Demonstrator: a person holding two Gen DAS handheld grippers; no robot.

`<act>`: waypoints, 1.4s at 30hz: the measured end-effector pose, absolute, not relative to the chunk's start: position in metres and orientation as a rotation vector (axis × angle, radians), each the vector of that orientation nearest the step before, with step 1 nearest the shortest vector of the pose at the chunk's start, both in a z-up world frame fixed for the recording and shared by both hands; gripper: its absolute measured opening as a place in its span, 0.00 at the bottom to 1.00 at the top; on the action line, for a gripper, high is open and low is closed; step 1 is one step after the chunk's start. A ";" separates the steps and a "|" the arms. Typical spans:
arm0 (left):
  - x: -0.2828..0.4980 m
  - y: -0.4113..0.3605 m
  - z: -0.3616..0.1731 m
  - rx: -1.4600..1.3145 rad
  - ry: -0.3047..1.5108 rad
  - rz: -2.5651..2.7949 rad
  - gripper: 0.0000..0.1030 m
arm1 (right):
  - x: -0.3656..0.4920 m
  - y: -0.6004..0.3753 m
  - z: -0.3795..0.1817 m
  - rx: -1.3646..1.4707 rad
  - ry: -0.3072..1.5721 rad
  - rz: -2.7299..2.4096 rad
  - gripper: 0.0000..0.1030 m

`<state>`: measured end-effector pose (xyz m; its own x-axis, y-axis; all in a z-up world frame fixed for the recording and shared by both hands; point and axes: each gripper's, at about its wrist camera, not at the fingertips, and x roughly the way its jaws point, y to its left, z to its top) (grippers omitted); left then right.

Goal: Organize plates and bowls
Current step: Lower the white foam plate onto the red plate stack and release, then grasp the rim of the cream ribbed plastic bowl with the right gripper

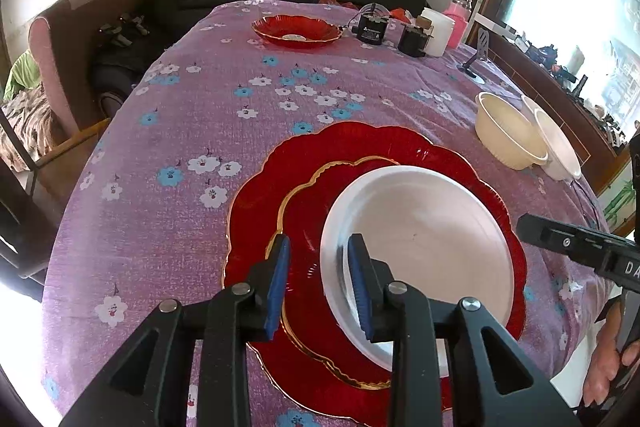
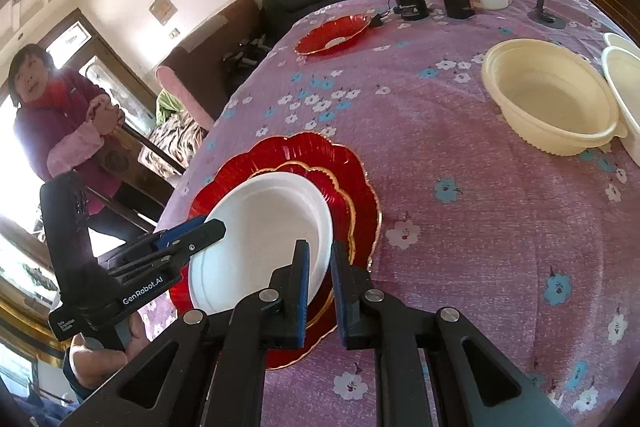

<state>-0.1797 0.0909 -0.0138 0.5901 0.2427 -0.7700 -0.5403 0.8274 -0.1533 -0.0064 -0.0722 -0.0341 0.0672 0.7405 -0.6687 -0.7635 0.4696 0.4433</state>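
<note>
Left gripper (image 1: 320, 283) is sitting nearest the lens, jaws apart and straddling the white plate (image 1: 420, 239) rim, with pads not pressing. Right gripper (image 2: 320, 287) is pinching the opposite rim, jaws almost together with the thin edge between them.

White plate is lying on top of a smaller red plate (image 1: 304, 211), which is on the large red plate (image 1: 256, 195) at the near end of the tablecloth (image 1: 180, 131).

White plate is looking light and thin, probably plastic or foam. It is likely flexing if lifted by one edge, so gripping both rims seems right. The red plates are looking glassy, slick and breakable, so I am judging that dragging across them is risky.

The fingers are hiding the near edge of the stack. I cannot tell whether the plate is lying flat or tilting. The cream bowl (image 2: 548, 99) is showing whole, but the frame edge is cutting off the white bowl (image 2: 628, 99) beside it.
</note>
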 end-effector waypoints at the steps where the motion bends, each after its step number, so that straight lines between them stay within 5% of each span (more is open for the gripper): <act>1: -0.180 0.090 -0.013 -0.394 0.821 0.470 0.28 | -0.004 -0.075 -0.033 -0.017 0.986 1.130 0.12; 16: -0.176 0.069 0.011 -0.342 0.793 0.461 0.30 | 0.056 -0.151 -0.038 0.162 0.983 0.971 0.22; 32: -0.093 -0.010 0.045 -0.272 0.836 0.196 0.37 | 0.129 -0.203 -0.041 0.316 0.975 0.808 0.44; 42: -0.068 -0.018 0.042 -0.260 0.885 0.187 0.37 | 0.189 -0.170 -0.059 0.325 1.056 0.706 0.44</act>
<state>-0.0676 -0.0179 0.0425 0.6201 0.0540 -0.7827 -0.2674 0.9524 -0.1461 0.1894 -0.1698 -0.0592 0.3030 0.6684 -0.6793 -0.3721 0.7392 0.5614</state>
